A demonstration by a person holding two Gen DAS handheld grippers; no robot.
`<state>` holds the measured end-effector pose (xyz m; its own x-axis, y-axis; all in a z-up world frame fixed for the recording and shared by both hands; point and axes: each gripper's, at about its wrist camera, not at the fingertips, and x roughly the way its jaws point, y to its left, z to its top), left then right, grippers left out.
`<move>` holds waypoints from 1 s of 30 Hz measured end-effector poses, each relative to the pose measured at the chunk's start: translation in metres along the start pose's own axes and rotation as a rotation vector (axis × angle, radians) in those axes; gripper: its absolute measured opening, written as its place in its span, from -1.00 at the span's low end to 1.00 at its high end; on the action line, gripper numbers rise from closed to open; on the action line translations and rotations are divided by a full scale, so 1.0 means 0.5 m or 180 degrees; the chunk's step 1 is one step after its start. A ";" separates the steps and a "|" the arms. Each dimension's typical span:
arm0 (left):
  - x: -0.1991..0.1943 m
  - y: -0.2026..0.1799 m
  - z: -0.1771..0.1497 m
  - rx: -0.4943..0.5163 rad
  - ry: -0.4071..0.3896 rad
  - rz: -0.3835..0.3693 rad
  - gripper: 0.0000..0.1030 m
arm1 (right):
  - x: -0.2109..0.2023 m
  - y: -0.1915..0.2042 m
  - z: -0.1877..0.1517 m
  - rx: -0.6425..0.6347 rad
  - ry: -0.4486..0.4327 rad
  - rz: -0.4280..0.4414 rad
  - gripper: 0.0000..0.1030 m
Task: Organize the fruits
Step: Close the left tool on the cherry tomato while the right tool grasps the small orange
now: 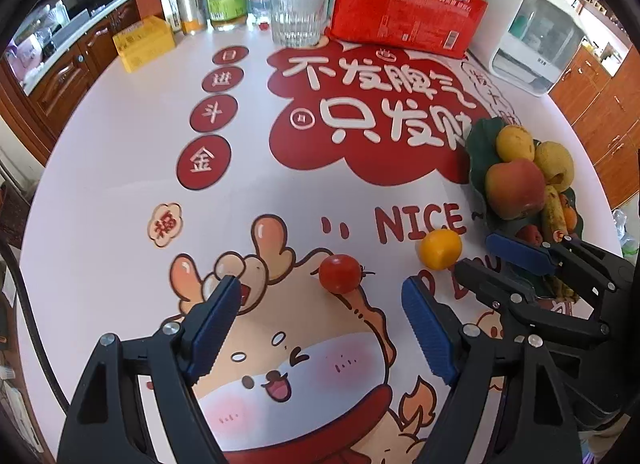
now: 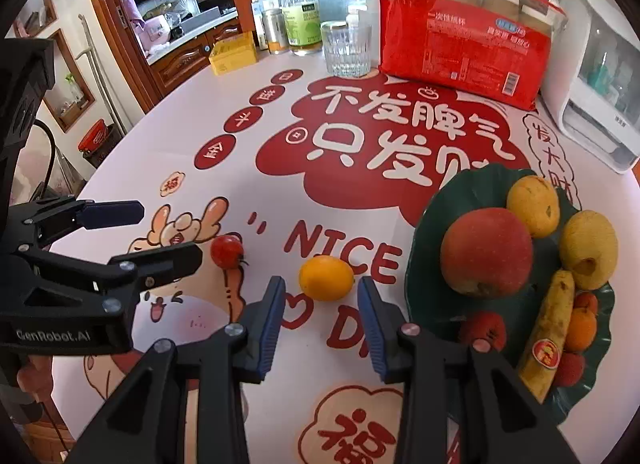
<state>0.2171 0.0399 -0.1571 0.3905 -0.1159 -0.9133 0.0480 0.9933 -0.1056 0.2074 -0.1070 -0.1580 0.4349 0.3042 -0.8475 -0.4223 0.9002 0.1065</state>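
A small red tomato [image 1: 340,274] lies on the printed tablecloth just ahead of my open, empty left gripper [image 1: 322,318]; it also shows in the right wrist view [image 2: 227,251]. A small orange citrus [image 2: 326,278] lies just ahead of my open, empty right gripper [image 2: 322,314], left of the green leaf-shaped plate [image 2: 432,203]. The citrus also shows in the left wrist view [image 1: 440,249]. The plate holds a red apple [image 2: 486,258], two yellow pears [image 2: 534,205], a banana [image 2: 550,328], small oranges and lychees. The right gripper shows in the left wrist view [image 1: 488,256], the left gripper in the right wrist view [image 2: 168,232].
At the table's far side stand a glass tumbler [image 2: 346,49], a red pack of paper cups [image 2: 464,43], a bottle [image 2: 300,15], a yellow box [image 2: 233,53] and a white appliance [image 2: 592,75]. Wooden cabinets lie beyond the table's left edge.
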 end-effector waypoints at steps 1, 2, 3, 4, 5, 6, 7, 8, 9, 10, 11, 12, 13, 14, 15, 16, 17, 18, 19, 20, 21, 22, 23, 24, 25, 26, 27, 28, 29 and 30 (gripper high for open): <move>0.006 0.000 0.000 -0.0004 0.0022 -0.0008 0.58 | 0.007 -0.001 0.000 0.0002 0.0021 0.0007 -0.27; 0.015 0.001 0.000 -0.0010 0.0049 -0.0014 0.58 | 0.013 -0.002 0.000 0.0003 0.0036 0.0010 -0.27; 0.020 0.002 -0.001 -0.0015 0.0065 -0.0016 0.58 | 0.019 -0.001 -0.001 0.0001 0.0050 0.0008 -0.27; 0.026 0.002 -0.001 -0.0018 0.0083 -0.0023 0.55 | 0.024 -0.001 -0.001 -0.0005 0.0063 0.0007 -0.26; 0.030 0.003 -0.001 -0.0023 0.0095 -0.0032 0.53 | 0.029 0.000 -0.001 -0.0014 0.0074 0.0008 -0.26; 0.034 0.004 0.000 -0.0029 0.0104 -0.0036 0.49 | 0.033 0.001 -0.001 -0.0021 0.0082 0.0008 -0.26; 0.039 0.006 0.000 -0.0036 0.0117 -0.0040 0.43 | 0.037 0.001 -0.001 -0.0028 0.0089 0.0014 -0.26; 0.043 0.008 0.000 -0.0050 0.0134 -0.0052 0.40 | 0.041 0.002 0.000 -0.0032 0.0095 0.0018 -0.26; 0.048 0.010 0.001 -0.0068 0.0154 -0.0069 0.34 | 0.046 0.002 0.000 -0.0033 0.0101 0.0021 -0.26; 0.052 0.012 0.001 -0.0084 0.0170 -0.0084 0.29 | 0.049 0.002 0.000 -0.0032 0.0107 0.0029 -0.26; 0.056 0.014 0.001 -0.0100 0.0189 -0.0103 0.27 | 0.052 0.003 0.000 -0.0033 0.0106 0.0016 -0.26; 0.060 0.015 0.000 -0.0108 0.0204 -0.0119 0.22 | 0.054 0.003 0.000 -0.0040 0.0095 -0.0003 -0.24; 0.063 0.014 0.000 -0.0108 0.0216 -0.0126 0.17 | 0.056 0.004 0.000 -0.0046 0.0083 -0.0016 -0.24; 0.066 0.013 0.000 -0.0104 0.0222 -0.0127 0.15 | 0.057 0.003 0.000 -0.0047 0.0070 -0.0027 -0.24; 0.070 0.012 -0.001 -0.0102 0.0228 -0.0127 0.11 | 0.059 0.003 0.000 -0.0046 0.0064 -0.0036 -0.24; 0.072 0.011 0.000 -0.0101 0.0230 -0.0132 0.08 | 0.061 0.002 0.000 -0.0046 0.0057 -0.0043 -0.23; 0.075 0.010 0.000 -0.0101 0.0235 -0.0140 0.05 | 0.063 0.001 0.000 -0.0046 0.0055 -0.0051 -0.23; 0.079 0.008 0.000 -0.0105 0.0240 -0.0147 -0.02 | 0.066 0.001 0.000 -0.0047 0.0062 -0.0057 -0.24; 0.080 0.006 0.000 -0.0110 0.0246 -0.0154 -0.09 | 0.069 0.000 0.000 -0.0045 0.0074 -0.0056 -0.24; 0.082 0.006 0.001 -0.0113 0.0249 -0.0164 -0.13 | 0.074 0.000 -0.001 -0.0037 0.0095 -0.0044 -0.24; 0.084 0.004 0.001 -0.0115 0.0250 -0.0172 -0.22 | 0.078 -0.001 -0.002 -0.0025 0.0112 -0.0032 -0.24; 0.085 0.004 0.002 -0.0113 0.0250 -0.0181 -0.27 | 0.082 -0.001 -0.004 -0.0013 0.0122 -0.0022 -0.24; 0.086 0.003 0.001 -0.0114 0.0244 -0.0186 -0.29 | 0.086 -0.001 -0.005 0.0002 0.0127 -0.0013 -0.24; 0.086 0.002 0.001 -0.0113 0.0229 -0.0196 -0.36 | 0.087 -0.001 -0.006 0.0012 0.0113 -0.0013 -0.24; 0.086 0.000 0.002 -0.0113 0.0219 -0.0201 -0.42 | 0.085 0.000 -0.006 0.0021 0.0080 -0.0018 -0.26; 0.086 -0.001 0.003 -0.0110 0.0208 -0.0209 -0.46 | 0.084 0.000 -0.006 0.0026 0.0069 -0.0003 -0.27; 0.086 -0.003 0.003 -0.0102 0.0196 -0.0214 -0.47 | 0.084 0.001 -0.007 0.0026 0.0066 0.0000 -0.27; 0.085 -0.005 0.003 -0.0091 0.0187 -0.0212 -0.47 | 0.084 0.002 -0.007 0.0023 0.0059 -0.0005 -0.28; 0.084 -0.005 0.003 -0.0083 0.0182 -0.0215 -0.48 | 0.084 0.003 -0.007 0.0016 0.0054 -0.0006 -0.28; 0.084 -0.006 0.002 -0.0083 0.0167 -0.0221 -0.48 | 0.084 0.004 -0.007 -0.0001 0.0058 -0.0005 -0.28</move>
<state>0.2344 0.0322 -0.1945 0.3385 -0.1849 -0.9226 0.0490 0.9826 -0.1789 0.2218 -0.0935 -0.1953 0.4210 0.2972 -0.8570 -0.4220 0.9005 0.1050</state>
